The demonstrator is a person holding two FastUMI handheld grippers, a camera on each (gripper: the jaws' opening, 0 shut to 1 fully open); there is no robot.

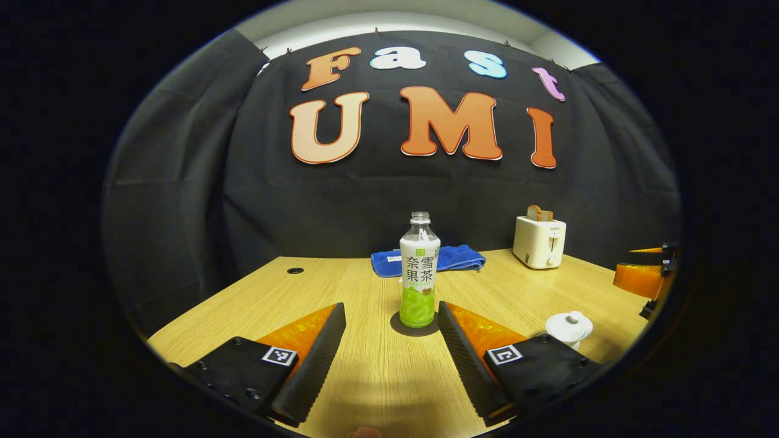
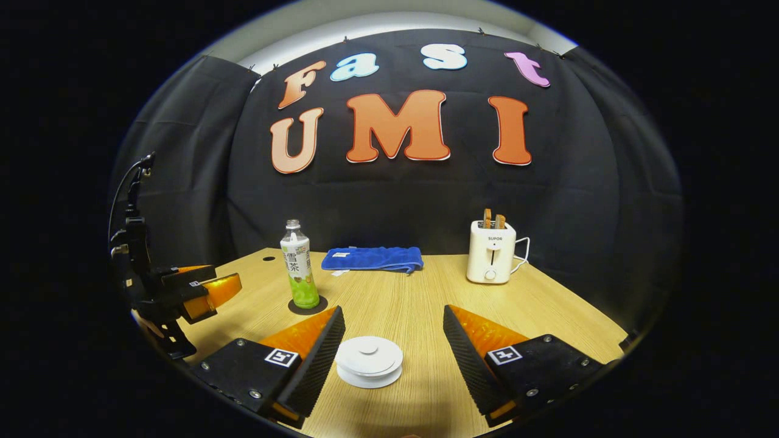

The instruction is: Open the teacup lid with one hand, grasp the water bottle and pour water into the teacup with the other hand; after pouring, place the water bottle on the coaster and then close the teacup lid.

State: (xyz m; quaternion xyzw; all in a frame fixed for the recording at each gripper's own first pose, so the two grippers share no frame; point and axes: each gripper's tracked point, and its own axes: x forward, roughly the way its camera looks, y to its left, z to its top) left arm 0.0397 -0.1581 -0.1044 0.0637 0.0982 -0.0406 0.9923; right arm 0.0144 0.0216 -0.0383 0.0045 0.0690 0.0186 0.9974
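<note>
While both tools hover over the wooden table (image 2: 548, 304) with fingers spread wide and holding nothing, the left gripper (image 1: 391, 340) faces one uncapped water bottle (image 1: 419, 271) standing upright on one dark round coaster (image 1: 414, 328). Between the fingers of the right gripper (image 2: 389, 344) sits one white teacup (image 2: 369, 362), lid on. Behind lie one blue towel (image 2: 372, 258) and one white toaster (image 2: 492, 252) holding two slices.

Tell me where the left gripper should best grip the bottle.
Probably the label band at mid-body of the bottle, approached level from the front. It stands upright on the coaster, centred ahead of the open left gripper; the neck is narrower.
</note>
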